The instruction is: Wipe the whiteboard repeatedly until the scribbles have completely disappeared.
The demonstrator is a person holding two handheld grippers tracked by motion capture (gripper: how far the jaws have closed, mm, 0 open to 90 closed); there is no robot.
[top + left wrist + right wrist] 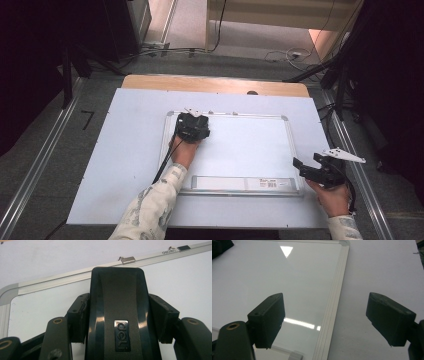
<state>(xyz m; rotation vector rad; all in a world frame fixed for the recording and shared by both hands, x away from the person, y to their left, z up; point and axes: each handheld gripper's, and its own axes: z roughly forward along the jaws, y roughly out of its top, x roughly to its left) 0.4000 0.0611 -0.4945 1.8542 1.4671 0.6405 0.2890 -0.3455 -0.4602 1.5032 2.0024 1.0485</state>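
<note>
Clamped on both flanks of a black eraser, the left gripper presses it flat on the whiteboard near the board's eleven o'clock corner. Both pads bite evenly. Outward, at four o'clock, the right gripper hangs with jaws spread and empty over the frame's edge. Wiping well likely means level pressure, straight overlapping strokes, and stopping short of the metal hanging clip.
</note>
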